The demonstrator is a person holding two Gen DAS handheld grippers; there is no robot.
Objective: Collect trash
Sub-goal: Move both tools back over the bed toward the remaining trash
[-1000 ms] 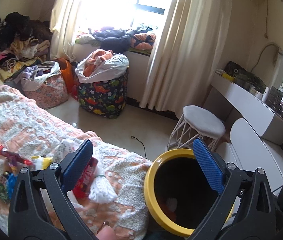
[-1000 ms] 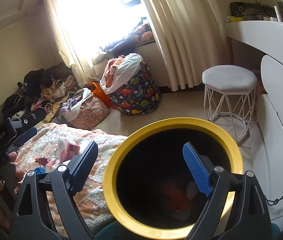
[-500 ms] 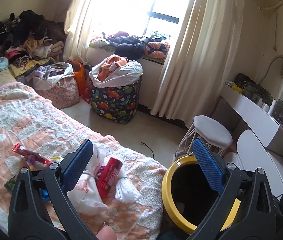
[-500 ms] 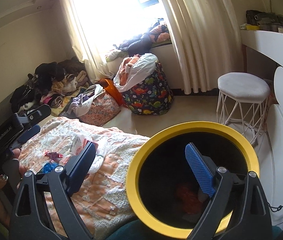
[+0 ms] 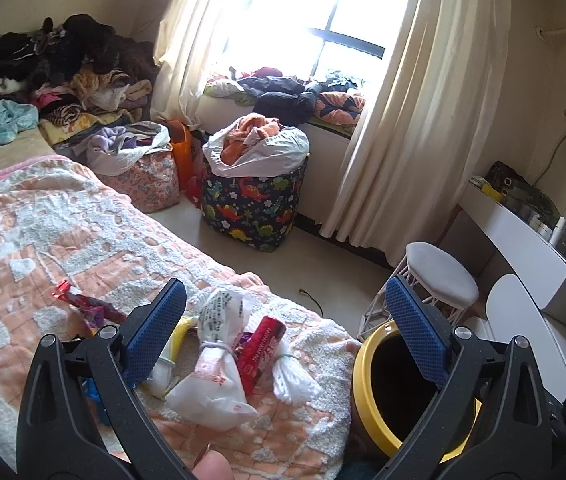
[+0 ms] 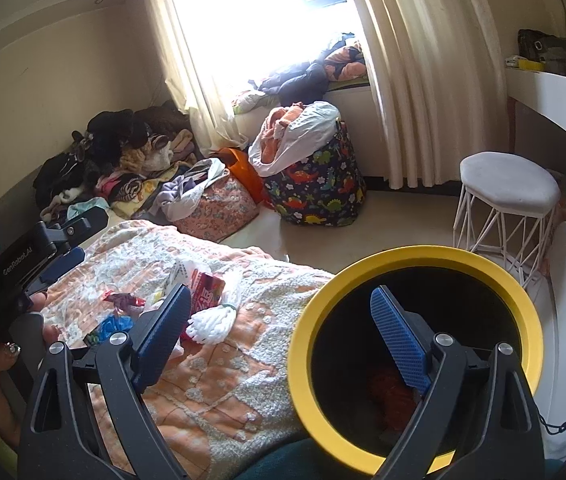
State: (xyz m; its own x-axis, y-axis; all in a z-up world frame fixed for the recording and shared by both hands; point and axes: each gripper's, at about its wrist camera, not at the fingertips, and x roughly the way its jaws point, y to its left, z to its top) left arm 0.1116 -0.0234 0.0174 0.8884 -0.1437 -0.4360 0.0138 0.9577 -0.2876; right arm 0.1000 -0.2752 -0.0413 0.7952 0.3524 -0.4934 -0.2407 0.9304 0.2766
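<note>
On left gripper (image 6: 65, 240), "GenRobot.AI" lettering reads.

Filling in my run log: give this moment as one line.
left gripper: open, over wrappers on bed | right gripper: open, empty, by yellow-rimmed bin | trash uncollected

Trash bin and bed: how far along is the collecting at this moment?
Partly done. The yellow-rimmed trash bin already holds some scraps at its bottom. Nothing is in hand: the right gripper and the left gripper are both open and empty. Left on the bed cover: a white plastic bag, a red packet, a red candy wrapper and a white tassel-like bundle.
</note>
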